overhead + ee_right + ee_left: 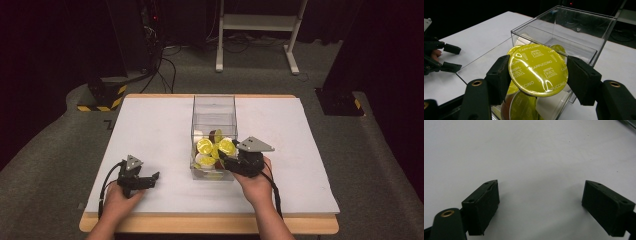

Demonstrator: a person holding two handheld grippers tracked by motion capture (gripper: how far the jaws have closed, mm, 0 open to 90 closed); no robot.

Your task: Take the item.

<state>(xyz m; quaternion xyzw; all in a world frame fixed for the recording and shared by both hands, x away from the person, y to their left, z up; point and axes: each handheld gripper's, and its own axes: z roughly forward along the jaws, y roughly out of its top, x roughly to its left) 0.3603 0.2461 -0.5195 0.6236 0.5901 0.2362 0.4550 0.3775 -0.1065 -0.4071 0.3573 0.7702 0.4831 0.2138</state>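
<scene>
Yellow foil marks the capsule clamped between the right gripper's jaws, both pads pressing on its rim, lid facing the camera. It hangs over the near end of the clear box, just above the other capsules piled inside. That box stands mid-table on the white mat.

The left gripper rests on the mat well to the left of the box, jaws spread wide with nothing between them.

My reading is that a capsule is either being lifted out of the box or about to be dropped in; the frames alone do not settle which. If it is going in, the next move calls for lowering it a little and parting the jaws. If it is coming out, the hand must rise clear of the near wall before swinging aside, keeping the squeeze steady on the slick rim.
</scene>
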